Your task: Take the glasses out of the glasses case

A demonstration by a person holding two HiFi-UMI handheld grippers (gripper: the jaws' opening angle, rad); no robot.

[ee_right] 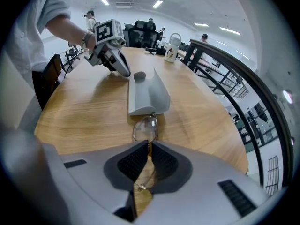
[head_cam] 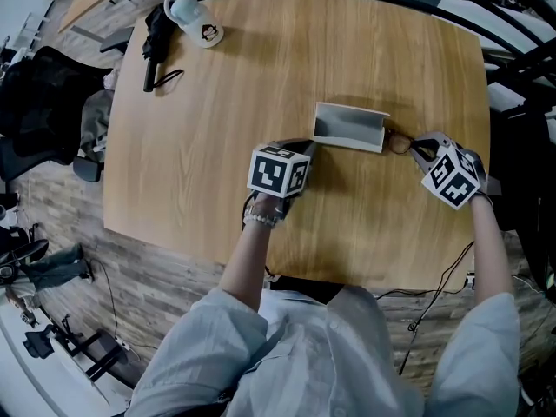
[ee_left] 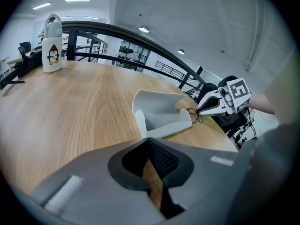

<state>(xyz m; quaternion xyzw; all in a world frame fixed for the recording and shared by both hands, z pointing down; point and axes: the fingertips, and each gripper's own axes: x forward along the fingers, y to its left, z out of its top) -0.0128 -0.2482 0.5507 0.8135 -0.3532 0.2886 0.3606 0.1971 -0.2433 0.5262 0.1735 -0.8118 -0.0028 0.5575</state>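
- Pale wood bench [head_cam: 217, 129]: carries everything. A penguin-print bottle [head_cam: 195, 20] stands well apart, near the far edge.
- Grey glasses case [head_cam: 350, 129]: lies open near the bench's middle, and its hollow looks empty.
- Step in hand, as I judge it: drawing the glasses [ee_right: 144, 129] clear of the case and setting them down. Best done with a slow, low pull straight away from the case. Hold the lens off the wood and grip lightly enough not to bend the thin temple.
- Left gripper [head_cam: 306, 146]: slants down at the case's left end, just beside it; whether it touches, I cannot tell. Jaws together, nothing between them.
- Right gripper [ee_right: 150, 144]: tipped steeply down, forearm reaching in from the right. Pads clamped on the temple.
- Glasses: already outside the case, just beside its right end, lens low over the bench.
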